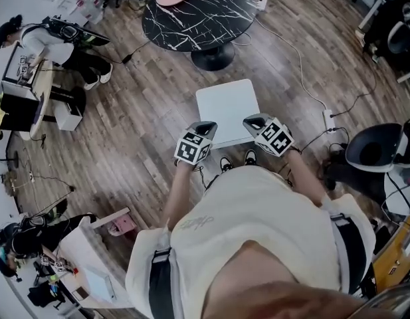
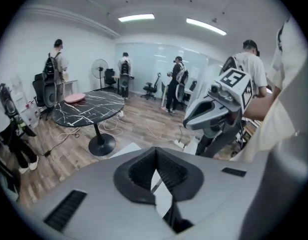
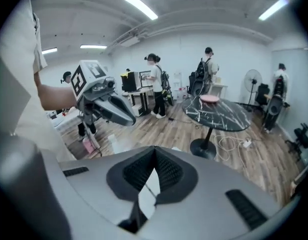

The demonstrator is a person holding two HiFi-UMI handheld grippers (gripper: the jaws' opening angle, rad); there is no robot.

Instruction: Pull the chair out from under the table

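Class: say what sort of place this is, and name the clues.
Likely a shared office or lab workspace: swivel chair, cable trailing over the wood floor, people wearing backpacks.

Open-plan office or lab room. Wood-plank floor (image 1: 145,111), strip lights (image 2: 136,18) in ceiling. Round marble table (image 1: 205,12), swivel chairs (image 2: 153,88), standing fan (image 2: 99,66), desks (image 3: 135,95) along walls. Cables (image 1: 298,58) and power strip (image 1: 328,119) on floor. Several people (image 2: 125,66) standing about, wearing backpacks.
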